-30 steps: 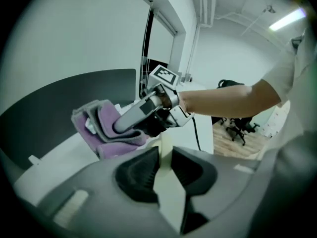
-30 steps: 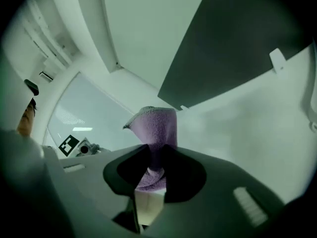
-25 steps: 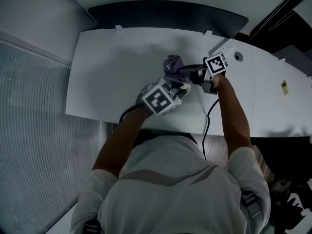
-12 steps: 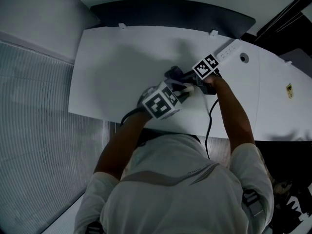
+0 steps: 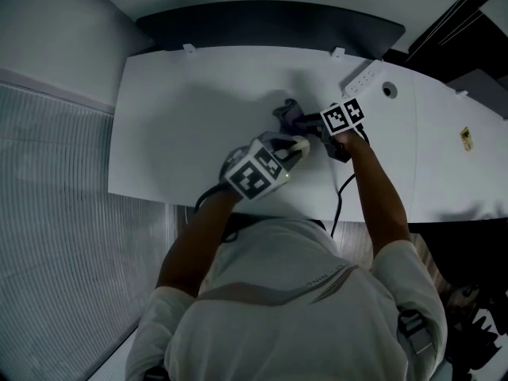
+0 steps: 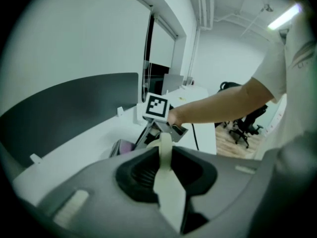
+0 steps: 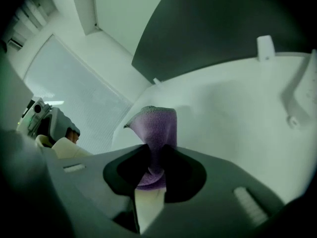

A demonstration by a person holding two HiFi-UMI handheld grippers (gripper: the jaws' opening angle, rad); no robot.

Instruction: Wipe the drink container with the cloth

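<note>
Cloth (image 7: 153, 128) clamped in right gripper (image 7: 152, 158) above table (image 7: 233, 113), ready for wiping; left gripper (image 6: 165, 143), jaws together, seemingly empty

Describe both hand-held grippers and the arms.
Both the left hand-held gripper and right hand-held gripper have grey bodies, cream jaws and a cube with black-and-white square markers. A black cable trails from the right one. The person wears a white short-sleeved shirt.

An office: long white desk (image 5: 198, 94) with dark partition screen (image 5: 270, 26), power strip (image 5: 365, 76), swivel chairs (image 6: 242, 128) beyond.
</note>
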